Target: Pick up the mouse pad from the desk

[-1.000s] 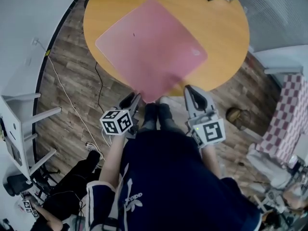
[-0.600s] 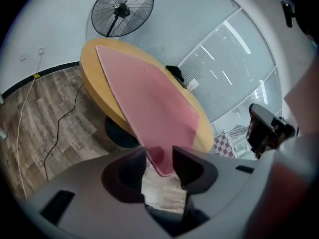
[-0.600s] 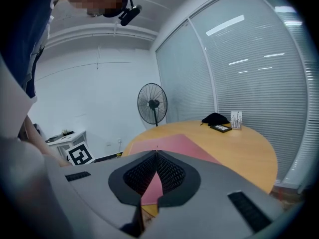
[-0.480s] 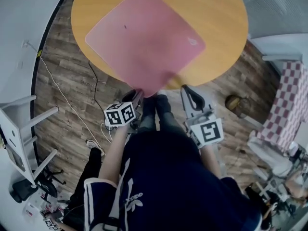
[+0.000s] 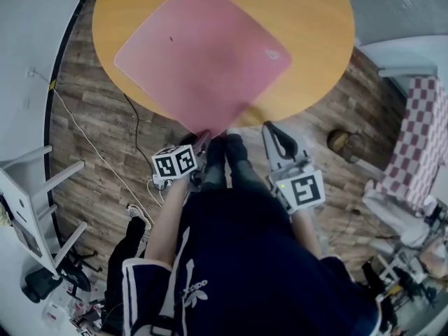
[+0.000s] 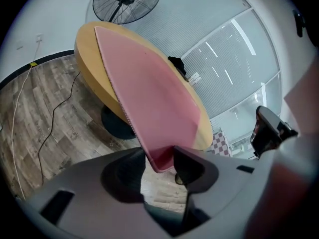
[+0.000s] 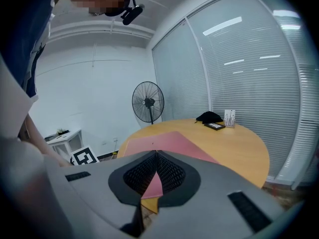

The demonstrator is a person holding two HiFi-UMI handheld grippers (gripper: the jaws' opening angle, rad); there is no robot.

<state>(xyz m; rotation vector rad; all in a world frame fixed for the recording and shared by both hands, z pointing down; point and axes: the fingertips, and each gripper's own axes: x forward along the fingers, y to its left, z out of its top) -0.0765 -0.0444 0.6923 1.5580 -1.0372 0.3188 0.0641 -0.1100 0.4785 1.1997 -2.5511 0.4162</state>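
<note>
Two grippers, both just off the near edge of the round desk [image 5: 311,37]. My left gripper [image 6: 159,159]: jaws spread wide, having just been opening. The near corner of the pink mouse pad [image 5: 203,51], which overhangs the desk edge, stands between them, and they do not clamp it. My right gripper [image 7: 156,153]: jaws pressed together at the tips, holding nothing. The rest of the mouse pad lies flat on the desk, set diagonally.

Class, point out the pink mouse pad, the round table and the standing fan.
mouse pad [image 5: 203,54]: head view, middle of its pink surface.
table [image 5: 311,26]: head view, bare wood right of the pad.
fan [image 7: 148,101]: right gripper view, centre of its round cage.
</note>
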